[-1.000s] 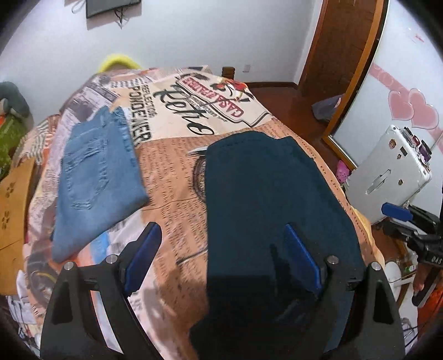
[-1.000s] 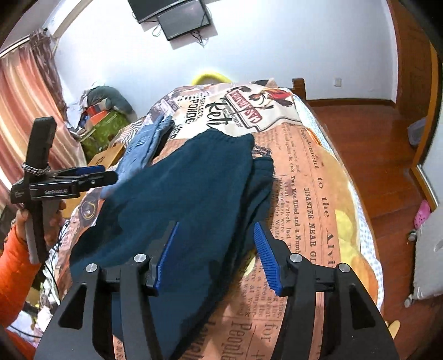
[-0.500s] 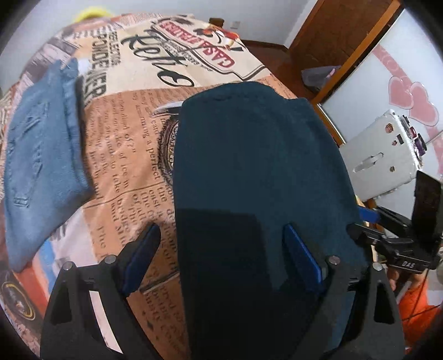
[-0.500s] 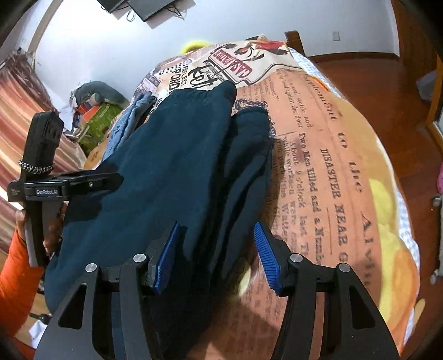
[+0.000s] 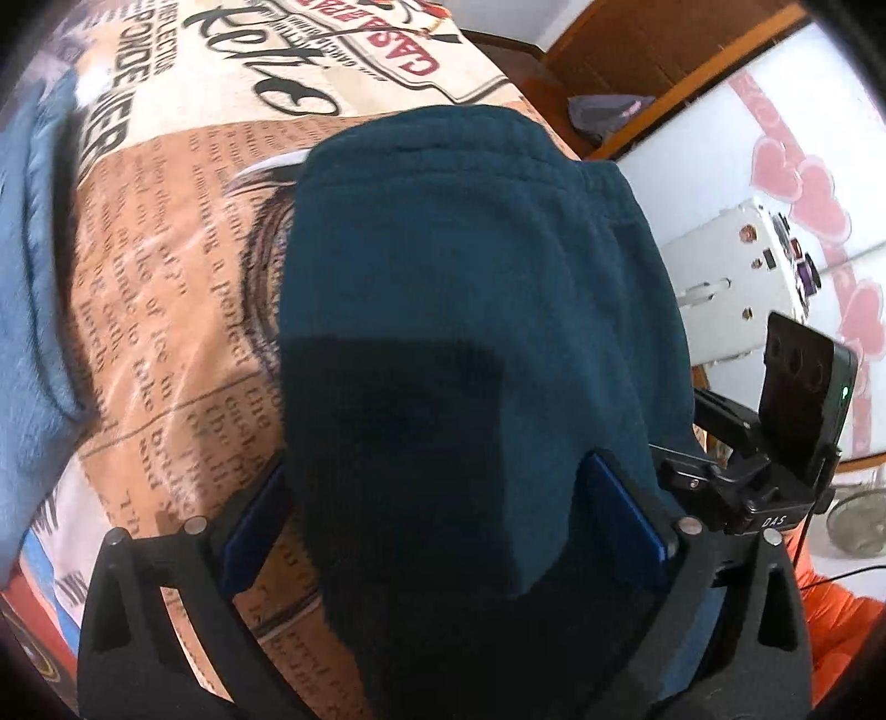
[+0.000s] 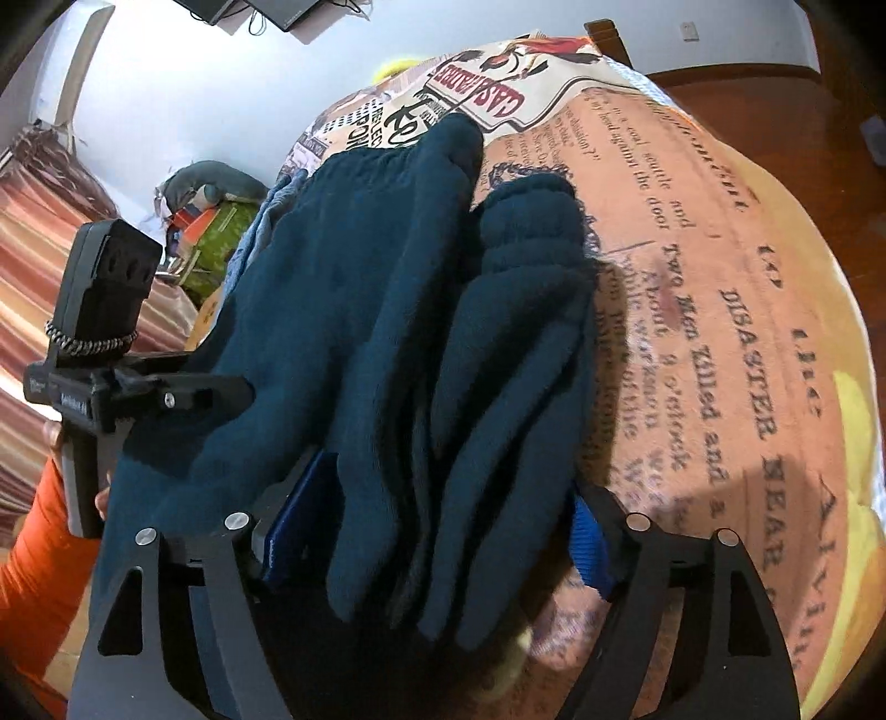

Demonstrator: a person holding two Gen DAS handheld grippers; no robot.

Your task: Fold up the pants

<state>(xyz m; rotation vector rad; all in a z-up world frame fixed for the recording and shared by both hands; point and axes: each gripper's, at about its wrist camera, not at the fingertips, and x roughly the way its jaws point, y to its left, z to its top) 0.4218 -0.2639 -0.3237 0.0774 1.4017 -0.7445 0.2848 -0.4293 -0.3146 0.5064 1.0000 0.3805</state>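
Pants (image 5: 470, 343), dark teal, lie on the newspaper-print bedspread (image 5: 183, 288) straight ahead of both grippers, near end between each pair of jaws. Left gripper (image 5: 443, 526) and right gripper (image 6: 437, 531) stand wide, released; jaws have just been opening, cloth between them but unpinched. Risk: right jaws close on only some of the bunched layers, or snag the bedspread beneath, skewing the fold.

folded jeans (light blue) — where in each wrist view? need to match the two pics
Left wrist: folded jeans fill the far left edge, blurred, left of the dark teal pants.
Right wrist: only a sliver of them shows, upper left, behind the pants.
Shared landmark: red "GAS" sign print on the bedspread.
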